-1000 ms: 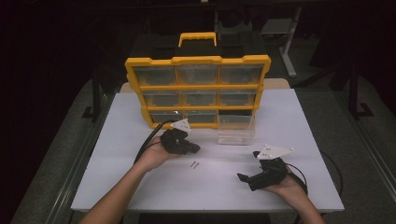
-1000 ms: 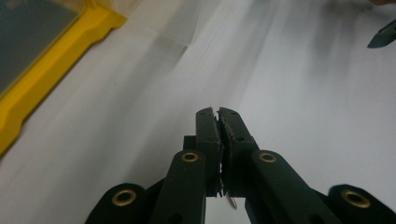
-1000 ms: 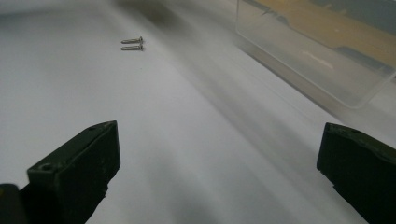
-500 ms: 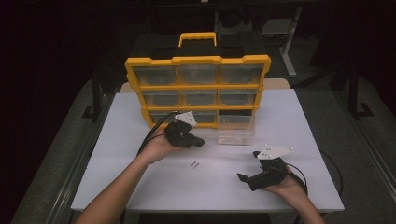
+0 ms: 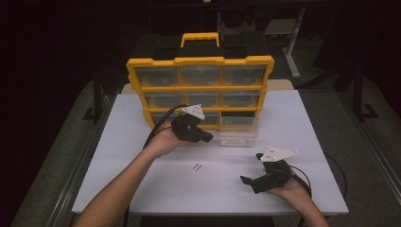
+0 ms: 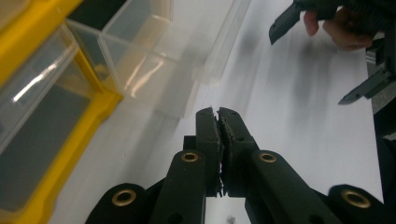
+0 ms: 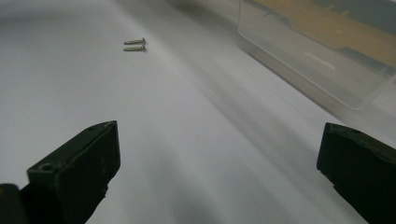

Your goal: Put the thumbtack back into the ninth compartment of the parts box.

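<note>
Screws (image 5: 196, 166) lie at 6 o'clock of my left gripper (image 5: 206, 137), jaws together on nothing visible; right gripper (image 5: 249, 182) jaws apart. Risk: screws scatter if nudged.

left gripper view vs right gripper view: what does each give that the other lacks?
Left gripper view: the left gripper shut, the yellow organizer beside it, and farther off a hand holding the right gripper.
Right gripper view: two screws lying side by side, and that gripper's own fingers standing wide apart with nothing between them.
Both: the clear drawer pulled out onto the white table.
</note>
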`<state>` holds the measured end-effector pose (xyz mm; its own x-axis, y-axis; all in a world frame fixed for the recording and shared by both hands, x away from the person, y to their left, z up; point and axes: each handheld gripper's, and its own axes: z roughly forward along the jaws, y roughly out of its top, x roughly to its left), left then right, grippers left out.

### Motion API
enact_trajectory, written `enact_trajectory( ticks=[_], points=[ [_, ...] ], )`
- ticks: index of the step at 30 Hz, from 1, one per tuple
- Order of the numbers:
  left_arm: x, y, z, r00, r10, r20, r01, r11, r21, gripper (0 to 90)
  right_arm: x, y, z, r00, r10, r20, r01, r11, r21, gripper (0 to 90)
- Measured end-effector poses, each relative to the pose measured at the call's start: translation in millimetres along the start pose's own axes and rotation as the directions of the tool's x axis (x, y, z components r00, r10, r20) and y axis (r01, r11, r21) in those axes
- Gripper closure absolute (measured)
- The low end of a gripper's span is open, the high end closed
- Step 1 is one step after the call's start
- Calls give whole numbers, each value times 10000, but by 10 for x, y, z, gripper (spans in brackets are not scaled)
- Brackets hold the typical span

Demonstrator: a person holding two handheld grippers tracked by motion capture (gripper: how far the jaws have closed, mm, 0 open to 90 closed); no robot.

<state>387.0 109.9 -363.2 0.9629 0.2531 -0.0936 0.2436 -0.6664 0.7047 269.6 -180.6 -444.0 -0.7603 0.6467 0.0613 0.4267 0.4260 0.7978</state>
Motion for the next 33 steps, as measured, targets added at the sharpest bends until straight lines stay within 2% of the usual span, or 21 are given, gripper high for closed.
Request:
enact_trajectory(
  ticks=[8,16,33],
  points=[
    [25,176,-24,9998,183,-22,-183,9998,-121,872,-2,-1,0,10000,20,-3,-20,10000,-6,0],
    [56,331,19,9997,246,-49,-247,9991,-334,872,-1,-1,-2,10000,19,-7,-19,10000,-13,0],
    [80,596,313,9984,561,-106,-563,9982,-186,871,-3,-2,-10,10000,25,-17,-25,10000,-40,0]
  ],
)
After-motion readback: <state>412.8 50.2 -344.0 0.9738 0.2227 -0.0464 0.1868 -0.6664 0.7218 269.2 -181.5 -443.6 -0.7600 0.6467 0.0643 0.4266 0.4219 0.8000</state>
